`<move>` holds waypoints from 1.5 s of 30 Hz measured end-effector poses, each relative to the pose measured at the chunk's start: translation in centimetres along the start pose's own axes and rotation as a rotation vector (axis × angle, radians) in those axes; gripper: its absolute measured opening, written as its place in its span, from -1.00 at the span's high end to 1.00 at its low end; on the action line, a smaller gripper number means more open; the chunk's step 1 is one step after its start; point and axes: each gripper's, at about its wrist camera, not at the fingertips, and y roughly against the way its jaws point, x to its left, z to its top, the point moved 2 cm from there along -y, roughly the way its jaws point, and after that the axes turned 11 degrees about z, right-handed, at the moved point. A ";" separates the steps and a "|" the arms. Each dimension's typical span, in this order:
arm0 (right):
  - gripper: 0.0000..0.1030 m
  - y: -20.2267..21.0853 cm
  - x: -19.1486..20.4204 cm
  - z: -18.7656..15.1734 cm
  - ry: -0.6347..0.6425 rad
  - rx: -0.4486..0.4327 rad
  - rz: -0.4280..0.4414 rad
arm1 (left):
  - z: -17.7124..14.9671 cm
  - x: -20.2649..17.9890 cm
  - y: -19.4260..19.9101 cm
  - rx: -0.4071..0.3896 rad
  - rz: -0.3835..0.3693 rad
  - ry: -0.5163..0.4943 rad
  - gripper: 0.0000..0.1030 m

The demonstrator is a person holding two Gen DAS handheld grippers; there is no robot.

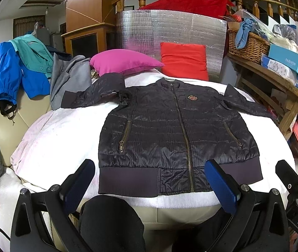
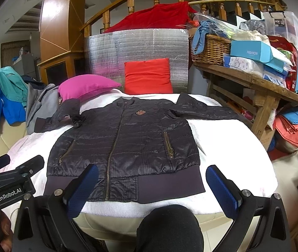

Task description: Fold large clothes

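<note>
My left gripper (image 1: 150, 180) is spread wide with nothing between its blue pads, hanging short of the near edge of the white blanket (image 1: 60, 130), and my right gripper (image 2: 152, 185) is just as wide and just as empty beside it. The dark quilted jacket (image 1: 169, 126) lies face up and zipped on that blanket, collar away from me at twelve o'clock, ribbed hem (image 1: 128, 180) nearest me at six. From the left camera its left-hand sleeve (image 1: 94, 94) runs out toward ten o'clock and is rumpled, doubled partly on itself near the shoulder; the cuff sits close to a grey garment (image 1: 69, 77) off the blanket's edge. The other sleeve (image 2: 207, 109), seen from the right camera, stretches straighter toward two o'clock, its end near the wooden bench (image 2: 253, 82). I judge the fold has not begun, so the first step is bringing the sleeves in across the chest. To do it well I would take the left cuff with my left tool, pinching the ribbed band rather than the slippery shell, lift only enough to shake the bunching out, and lay it flat across the front before the right tool mirrors it. The padding will likely spring back, so each fold wants pressing down. The hem lies between my left fingers in view, and slightly left of centre between my right ones, with neither tool touching it.
</note>
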 end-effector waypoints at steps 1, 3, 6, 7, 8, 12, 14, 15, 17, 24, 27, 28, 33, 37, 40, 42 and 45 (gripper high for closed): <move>-1.00 0.0 0.0 0.0 0.000 0.001 0.000 | -0.1 0.0 0.0 0.002 0.000 0.000 -1.00; -1.00 -0.1 0.0 -0.1 0.000 0.004 0.001 | -0.2 0.0 -0.1 0.002 0.001 0.000 -1.00; -1.00 -0.1 0.1 0.0 0.003 0.003 0.001 | -0.2 0.0 -0.1 0.002 0.002 -0.001 -1.00; -1.00 -0.1 0.1 -0.1 0.004 0.004 0.002 | -0.3 0.0 -0.1 0.003 0.002 0.000 -1.00; -1.00 -0.1 0.2 -0.1 0.004 0.004 0.002 | -0.2 0.0 -0.1 0.003 0.001 -0.001 -1.00; -1.00 -0.1 0.1 -0.1 0.004 0.004 0.002 | -0.3 0.1 -0.1 0.002 0.003 -0.004 -1.00; -1.00 -0.2 0.1 -0.1 0.003 0.004 0.003 | -0.3 0.1 -0.1 0.001 0.004 -0.004 -1.00; -1.00 -0.1 0.1 -0.1 0.004 0.004 0.001 | -0.3 0.1 -0.1 0.001 0.005 -0.004 -1.00; -1.00 -0.1 0.1 -0.1 0.005 0.004 0.002 | -0.3 0.1 -0.1 0.004 0.003 -0.004 -1.00; -1.00 -0.2 0.2 -0.2 0.006 0.007 0.002 | -0.3 0.1 -0.1 0.003 0.006 -0.005 -1.00; -1.00 -0.3 0.3 -0.2 0.009 0.008 0.001 | -0.3 0.0 0.0 0.004 0.006 -0.005 -1.00; -1.00 -0.3 0.3 -0.2 0.009 0.008 0.001 | -0.3 0.0 0.0 0.003 0.005 -0.006 -1.00; -1.00 -0.2 0.3 -0.1 0.008 0.010 0.001 | -0.2 0.1 0.0 0.003 0.008 -0.006 -1.00; -1.00 -0.3 0.3 -0.1 0.008 0.009 0.001 | -0.1 0.1 0.0 0.004 0.008 -0.005 -1.00; -1.00 -0.3 0.3 -0.1 0.008 0.011 0.001 | -0.1 0.1 0.0 0.006 0.005 -0.006 -1.00; -1.00 -0.3 0.3 -0.2 0.008 0.011 0.001 | -0.1 0.1 -0.1 0.008 0.006 -0.006 -1.00; -1.00 -0.3 0.3 -0.2 0.007 0.011 0.001 | -0.3 0.1 -0.2 0.011 0.006 -0.006 -1.00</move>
